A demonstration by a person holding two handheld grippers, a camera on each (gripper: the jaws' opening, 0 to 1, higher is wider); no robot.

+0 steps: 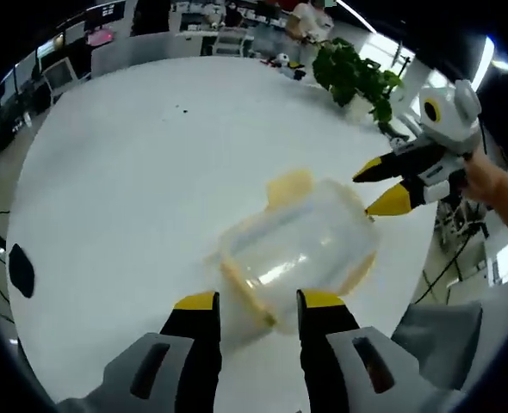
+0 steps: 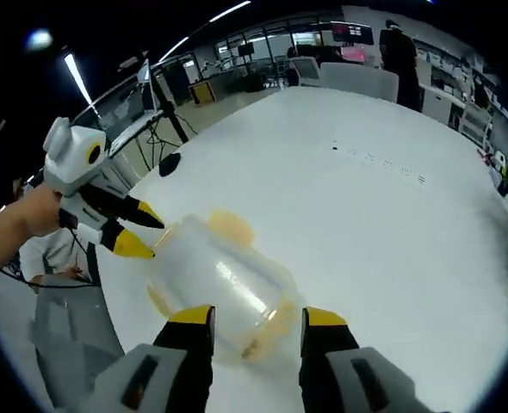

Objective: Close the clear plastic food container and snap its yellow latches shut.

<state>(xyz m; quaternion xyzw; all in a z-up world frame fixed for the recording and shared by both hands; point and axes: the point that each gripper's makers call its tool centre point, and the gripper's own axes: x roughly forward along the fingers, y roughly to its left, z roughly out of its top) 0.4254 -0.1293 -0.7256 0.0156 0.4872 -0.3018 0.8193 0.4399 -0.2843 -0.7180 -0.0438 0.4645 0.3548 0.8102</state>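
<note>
A clear plastic container (image 1: 297,245) with yellow trim lies on the round white table (image 1: 133,172), blurred. One yellow latch (image 1: 290,185) sticks out at its far side. My left gripper (image 1: 260,301) stands open with the container's near corner between its fingertips. My right gripper (image 1: 376,189) comes in from the right, open, its yellow tips just off the container's far right edge. In the right gripper view the container (image 2: 219,280) lies just ahead of my open right gripper (image 2: 257,316), a latch (image 2: 228,225) flares out, and the left gripper (image 2: 146,234) is at its left end.
A green plant (image 1: 353,73) stands at the table's far edge. A small black object (image 1: 20,268) lies near the rim. A grey chair (image 1: 435,335) sits beside the table edge close to the container. Hands (image 2: 21,224) hold the grippers. Desks and monitors line the room behind.
</note>
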